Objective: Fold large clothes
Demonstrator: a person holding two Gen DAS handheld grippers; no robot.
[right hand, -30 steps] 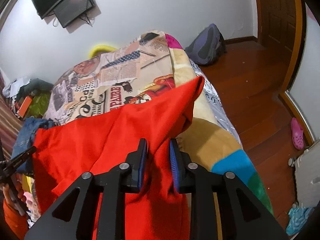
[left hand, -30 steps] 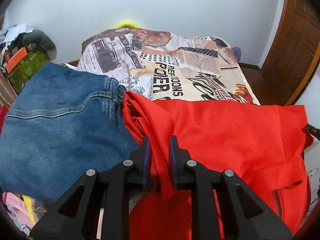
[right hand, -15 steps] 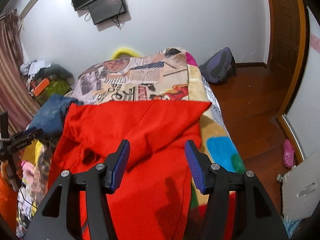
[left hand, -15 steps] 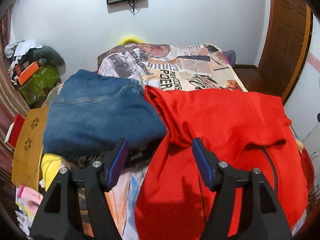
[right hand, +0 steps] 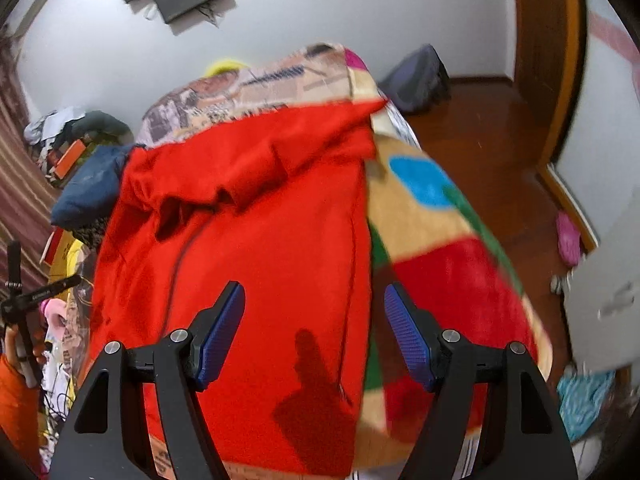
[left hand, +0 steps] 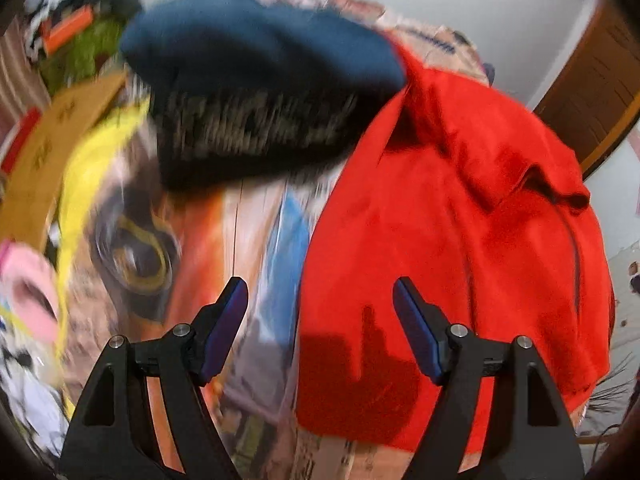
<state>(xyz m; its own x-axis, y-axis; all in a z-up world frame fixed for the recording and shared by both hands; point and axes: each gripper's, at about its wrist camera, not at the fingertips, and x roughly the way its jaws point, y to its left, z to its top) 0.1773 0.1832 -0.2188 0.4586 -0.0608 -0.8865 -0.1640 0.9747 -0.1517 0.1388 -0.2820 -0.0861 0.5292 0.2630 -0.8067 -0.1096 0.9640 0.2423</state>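
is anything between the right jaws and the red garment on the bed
Nothing visible. The right gripper hangs open directly above the red garment, its jaws having just been opening, with only clear air between them and the cloth.

A large garment [right hand: 256, 216] lies spread across a bed [right hand: 460, 264], with folded jeans [left hand: 256, 48] just beside it on its left. A backpack [right hand: 416, 76] sits on the floor [right hand: 500, 128] beyond the bed, against the wall.
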